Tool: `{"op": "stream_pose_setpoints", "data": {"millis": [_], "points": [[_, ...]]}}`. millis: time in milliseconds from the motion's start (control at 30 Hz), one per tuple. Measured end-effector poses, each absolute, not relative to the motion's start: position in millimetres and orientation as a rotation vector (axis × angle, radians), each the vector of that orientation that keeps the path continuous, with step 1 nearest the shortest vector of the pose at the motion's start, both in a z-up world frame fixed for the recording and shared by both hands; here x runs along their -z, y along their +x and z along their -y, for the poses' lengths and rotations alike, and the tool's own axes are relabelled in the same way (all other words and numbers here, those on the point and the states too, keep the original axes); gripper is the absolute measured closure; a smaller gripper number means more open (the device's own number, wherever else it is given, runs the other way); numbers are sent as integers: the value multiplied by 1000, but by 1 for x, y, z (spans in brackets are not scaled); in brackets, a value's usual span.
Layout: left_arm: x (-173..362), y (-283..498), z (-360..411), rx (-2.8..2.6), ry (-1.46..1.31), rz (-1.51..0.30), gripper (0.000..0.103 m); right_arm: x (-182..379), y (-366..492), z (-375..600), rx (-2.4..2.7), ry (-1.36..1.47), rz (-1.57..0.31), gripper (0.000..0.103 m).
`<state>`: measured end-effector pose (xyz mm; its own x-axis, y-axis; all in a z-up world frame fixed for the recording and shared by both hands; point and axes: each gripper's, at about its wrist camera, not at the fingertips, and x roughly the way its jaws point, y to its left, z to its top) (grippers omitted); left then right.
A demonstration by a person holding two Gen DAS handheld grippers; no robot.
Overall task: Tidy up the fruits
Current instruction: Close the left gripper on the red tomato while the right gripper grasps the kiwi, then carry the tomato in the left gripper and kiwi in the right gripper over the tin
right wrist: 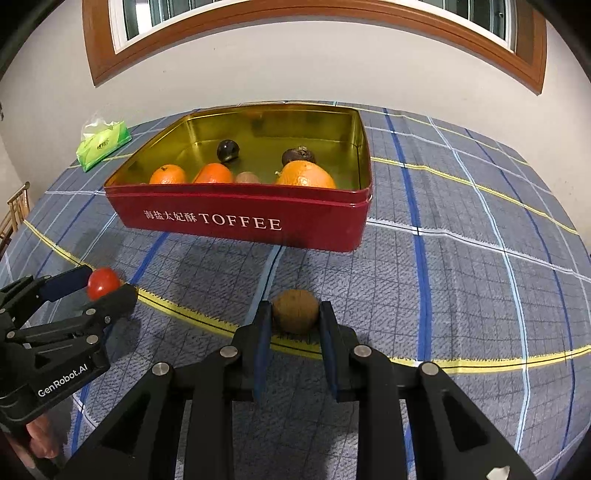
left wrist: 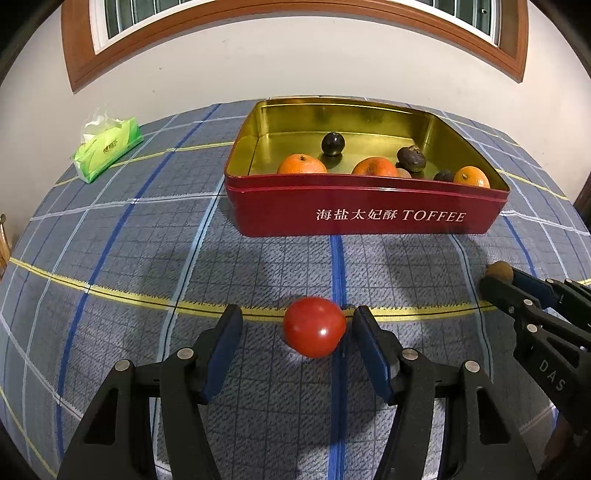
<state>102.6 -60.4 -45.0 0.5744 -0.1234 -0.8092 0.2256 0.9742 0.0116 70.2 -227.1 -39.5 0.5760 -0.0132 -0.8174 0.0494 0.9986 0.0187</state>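
Red toffee tin, gold-lined, holding oranges and dark fruits; sits at twelve o'clock from both grippers. Right gripper: clamped on brown kiwi-like fruit, apparently just off the cloth. Left gripper: half-spread around tomato; contact unclear. Plaid blue-grey tablecloth; tissue pack at ten o'clock; white wall, wood-framed window.

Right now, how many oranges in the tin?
3. All sit in the tin along its near wall: one orange at left, one in the middle, one at right. The wall could hide others.
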Motion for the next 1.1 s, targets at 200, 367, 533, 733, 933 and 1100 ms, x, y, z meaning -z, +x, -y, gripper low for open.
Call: {"op": "stream_pose_setpoints", "data": {"millis": [200, 367, 533, 733, 933, 1100], "points": [[46, 101, 59, 224, 113, -919, 44, 40, 68, 226, 38, 29, -939, 79], [46, 98, 60, 239, 114, -907, 50, 40, 68, 226, 39, 26, -938, 79], [46, 96, 61, 254, 103, -907, 58, 40, 68, 226, 40, 23, -939, 79], [45, 95, 62, 263, 96, -910, 69, 40, 68, 226, 37, 31, -938, 79], [45, 92, 59, 261, 94, -911, 71, 40, 68, 226, 38, 30, -938, 79], [45, 90, 59, 258, 100, -904, 71, 40, 68, 226, 37, 30, -938, 79]]}}
